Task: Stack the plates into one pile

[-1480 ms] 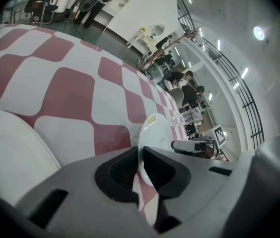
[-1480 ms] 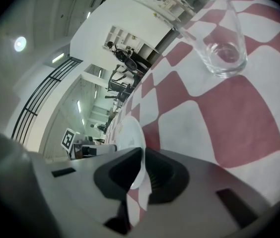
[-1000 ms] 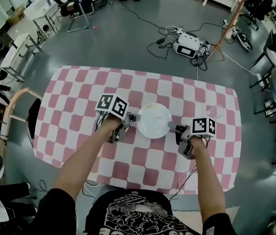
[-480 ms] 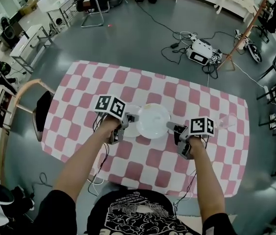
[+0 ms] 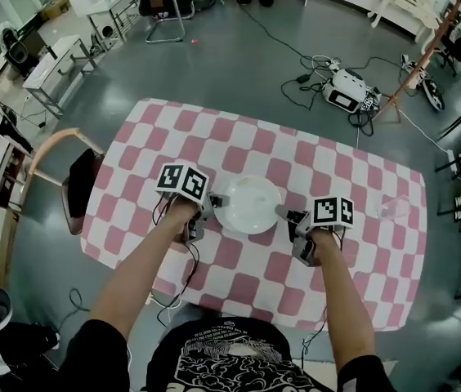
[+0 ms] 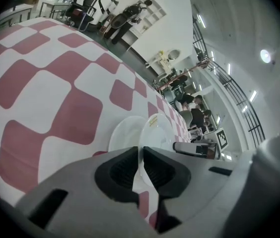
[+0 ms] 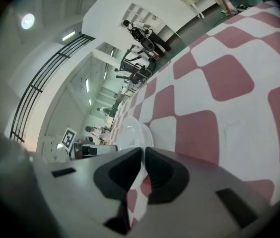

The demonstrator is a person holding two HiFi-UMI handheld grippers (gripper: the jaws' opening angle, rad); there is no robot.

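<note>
Both grippers hold one white plate between them, a little above the checked table. My left gripper is shut on its left rim and my right gripper on its right rim. In the left gripper view the held plate hangs partly over a second white plate that lies on the cloth, with my left gripper's pads pinching the rim. In the right gripper view the plate runs edge-on into my right gripper.
A clear glass stands on the table to the right of my right hand. A wooden chair is at the table's left side. Cables and a device lie on the floor beyond the table.
Both grippers have carried the plate leftward across the table, away from the glass. The second plate now shows partly beneath its left side.
</note>
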